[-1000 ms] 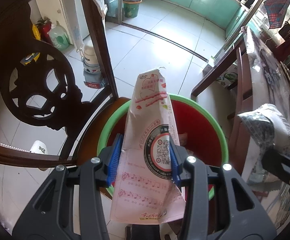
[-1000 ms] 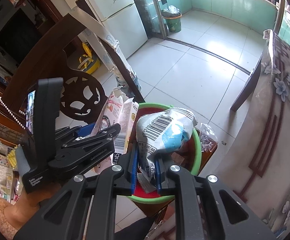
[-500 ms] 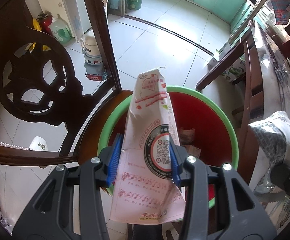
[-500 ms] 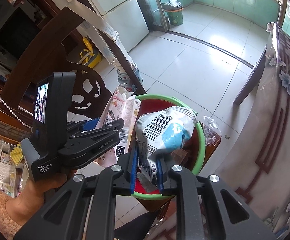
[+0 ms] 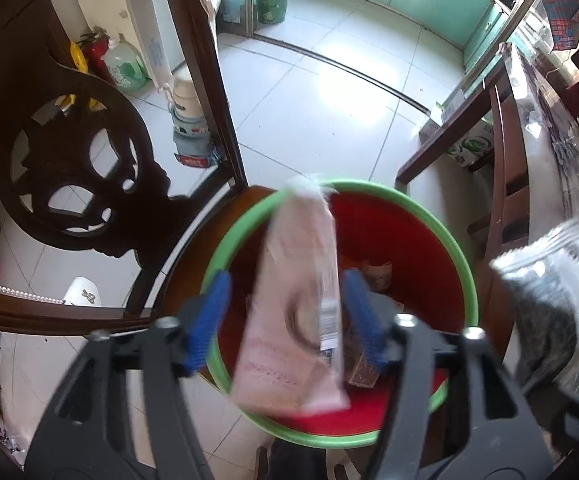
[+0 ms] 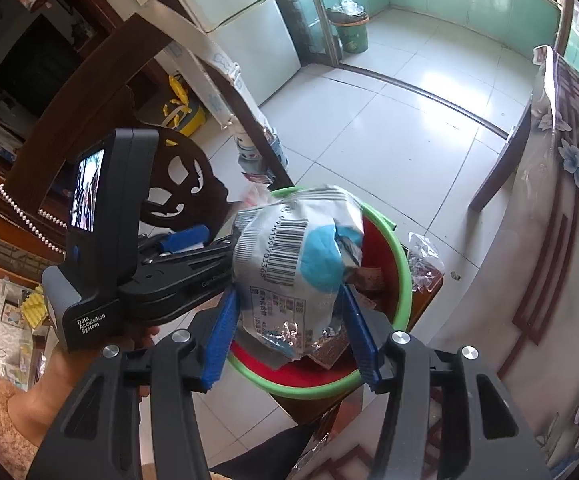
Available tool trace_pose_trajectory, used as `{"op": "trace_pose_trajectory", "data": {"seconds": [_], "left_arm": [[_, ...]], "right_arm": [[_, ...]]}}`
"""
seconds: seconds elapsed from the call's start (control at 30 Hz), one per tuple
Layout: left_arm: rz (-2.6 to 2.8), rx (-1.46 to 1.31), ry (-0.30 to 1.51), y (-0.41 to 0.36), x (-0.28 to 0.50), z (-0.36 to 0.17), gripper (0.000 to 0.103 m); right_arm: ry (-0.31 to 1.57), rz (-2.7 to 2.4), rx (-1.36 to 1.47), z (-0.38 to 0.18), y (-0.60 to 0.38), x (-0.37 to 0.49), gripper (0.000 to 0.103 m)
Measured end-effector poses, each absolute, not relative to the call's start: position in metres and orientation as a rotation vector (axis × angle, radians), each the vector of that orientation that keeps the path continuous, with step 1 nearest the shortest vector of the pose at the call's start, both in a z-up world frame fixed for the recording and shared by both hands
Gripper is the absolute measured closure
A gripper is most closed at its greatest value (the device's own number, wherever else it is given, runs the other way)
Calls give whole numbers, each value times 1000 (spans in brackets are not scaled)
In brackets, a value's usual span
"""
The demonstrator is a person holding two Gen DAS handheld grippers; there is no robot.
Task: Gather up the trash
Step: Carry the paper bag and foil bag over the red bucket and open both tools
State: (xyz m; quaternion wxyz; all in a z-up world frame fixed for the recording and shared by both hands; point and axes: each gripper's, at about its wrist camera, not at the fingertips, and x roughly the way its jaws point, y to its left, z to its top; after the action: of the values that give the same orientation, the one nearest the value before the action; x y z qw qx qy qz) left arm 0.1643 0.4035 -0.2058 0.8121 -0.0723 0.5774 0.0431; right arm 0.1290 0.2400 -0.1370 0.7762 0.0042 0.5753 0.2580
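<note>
Hanging free between parted jaws: carton (image 5: 299,300).

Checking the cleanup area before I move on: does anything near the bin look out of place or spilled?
One thing: a crumpled clear wrapper sits outside the red bin, by its green rim on the wooden seat. The pink carton and the silver snack bag hang loose between open jaws above the bin.

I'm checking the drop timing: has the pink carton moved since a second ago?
Yes. The pink carton has slipped downward into the red bin, blurred, free between the opened left claw fingers; its top has sunk to the green rim.
</note>
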Motion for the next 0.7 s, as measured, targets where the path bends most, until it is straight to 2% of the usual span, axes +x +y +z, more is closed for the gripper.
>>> {"op": "trace_pose_trajectory", "data": {"seconds": [0.03,0.07,0.17,0.27,0.5,0.63,0.7], "left_arm": [[97,-153,1226,404,164,-204,32],[104,-151,1221,405,164,-203,25],[122,-153,1206,406,161,-199,19],[143,-155,1198,408,156,-196,19],[188,-160,1155,414,139,-182,19],[188,-136,1091,409,130,-164,19],[184,-142,1057,403,127,-152,14]], "right_arm": [[1242,558,5,-137,241,128,46],[1238,558,2,-136,241,127,45],[1245,566,7,-137,239,124,37],[1272,577,-8,-141,240,121,28],[1258,578,-31,-140,239,117,27],[1149,568,8,-117,226,109,27],[1073,542,-7,-102,215,102,17]]}}
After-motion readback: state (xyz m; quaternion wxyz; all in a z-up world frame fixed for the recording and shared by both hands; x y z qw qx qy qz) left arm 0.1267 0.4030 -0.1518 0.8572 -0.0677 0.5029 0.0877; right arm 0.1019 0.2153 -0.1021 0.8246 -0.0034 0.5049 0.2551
